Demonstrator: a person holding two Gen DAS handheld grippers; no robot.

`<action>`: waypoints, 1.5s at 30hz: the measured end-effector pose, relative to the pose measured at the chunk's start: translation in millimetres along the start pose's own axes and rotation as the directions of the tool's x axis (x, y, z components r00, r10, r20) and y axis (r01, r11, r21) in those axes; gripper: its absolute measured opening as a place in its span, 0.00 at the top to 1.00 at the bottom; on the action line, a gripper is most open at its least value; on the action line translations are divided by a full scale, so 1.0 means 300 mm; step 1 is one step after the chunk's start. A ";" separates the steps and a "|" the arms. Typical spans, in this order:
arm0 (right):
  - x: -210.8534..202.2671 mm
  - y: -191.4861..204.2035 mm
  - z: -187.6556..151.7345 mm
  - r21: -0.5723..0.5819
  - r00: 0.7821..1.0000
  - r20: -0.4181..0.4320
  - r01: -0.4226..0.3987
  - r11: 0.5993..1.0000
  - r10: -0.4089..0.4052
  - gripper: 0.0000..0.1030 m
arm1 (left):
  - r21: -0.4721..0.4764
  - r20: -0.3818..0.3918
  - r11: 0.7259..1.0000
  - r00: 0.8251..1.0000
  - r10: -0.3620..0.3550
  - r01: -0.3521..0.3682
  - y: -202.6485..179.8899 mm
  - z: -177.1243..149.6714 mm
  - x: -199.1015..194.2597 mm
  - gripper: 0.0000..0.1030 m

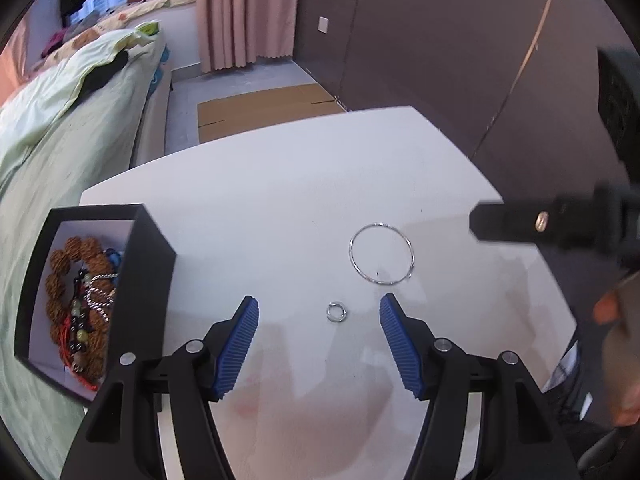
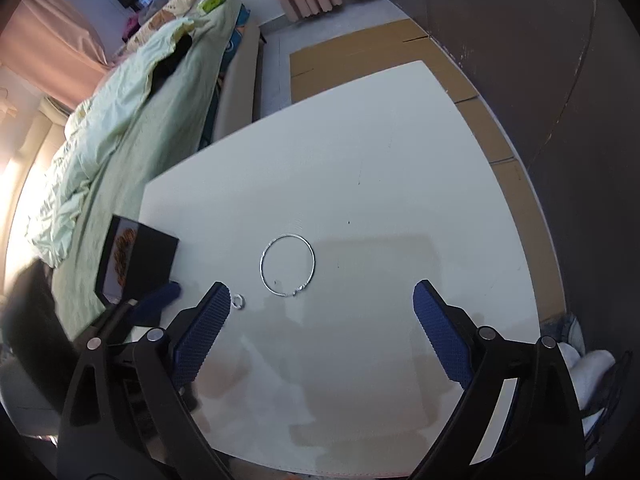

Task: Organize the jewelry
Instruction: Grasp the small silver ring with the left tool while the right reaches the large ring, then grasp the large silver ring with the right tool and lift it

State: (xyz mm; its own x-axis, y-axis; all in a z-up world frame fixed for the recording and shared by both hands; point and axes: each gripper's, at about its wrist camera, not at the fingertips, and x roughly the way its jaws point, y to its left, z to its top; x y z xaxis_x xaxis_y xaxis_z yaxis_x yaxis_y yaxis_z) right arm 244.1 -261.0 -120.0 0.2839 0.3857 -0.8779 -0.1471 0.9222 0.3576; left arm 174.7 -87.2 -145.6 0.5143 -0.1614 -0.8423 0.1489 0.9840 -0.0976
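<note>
A small silver ring (image 1: 337, 312) lies on the white table (image 1: 280, 184), between the tips of my open left gripper (image 1: 319, 307). A thin silver bangle (image 1: 381, 253) lies just beyond it to the right. A black box (image 1: 150, 264) at the table's left edge holds brown bead bracelets (image 1: 86, 276) and cords. In the right wrist view my right gripper (image 2: 322, 294) is open and empty above the table, with the bangle (image 2: 287, 265) just beyond its tips and the ring (image 2: 239, 302) beside its left finger. The box (image 2: 138, 260) stands to the left.
A bed with a pale green quilt (image 1: 60, 128) runs along the table's left side. Flattened cardboard (image 1: 264, 108) lies on the floor beyond the table. A dark wall (image 1: 460, 40) stands on the right. The right gripper's body (image 1: 540, 224) reaches in from the right.
</note>
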 end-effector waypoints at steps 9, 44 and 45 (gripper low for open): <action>0.009 -0.035 0.027 0.031 1.000 -0.014 0.025 0.999 -0.025 0.10 | 0.059 -0.044 0.998 0.999 0.014 -0.012 -0.033 -0.027 0.085 0.69; 0.214 0.202 -0.022 -0.313 0.982 -0.019 0.175 0.933 -0.191 0.32 | -0.140 0.119 0.990 0.993 0.002 0.015 0.226 0.017 -0.227 0.91; 0.225 0.208 -0.024 -0.323 0.978 -0.016 0.193 0.926 -0.210 0.34 | -0.148 0.123 0.989 0.992 0.003 0.015 0.237 0.016 -0.236 0.91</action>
State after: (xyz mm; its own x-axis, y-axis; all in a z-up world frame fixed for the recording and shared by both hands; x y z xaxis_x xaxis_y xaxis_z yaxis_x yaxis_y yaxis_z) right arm 247.4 -177.5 -159.2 0.2936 0.1835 -0.9382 -0.3878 0.9199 0.0585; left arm 153.0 -6.2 -90.3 0.6151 -0.1661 -0.7708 0.0302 0.9818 -0.1875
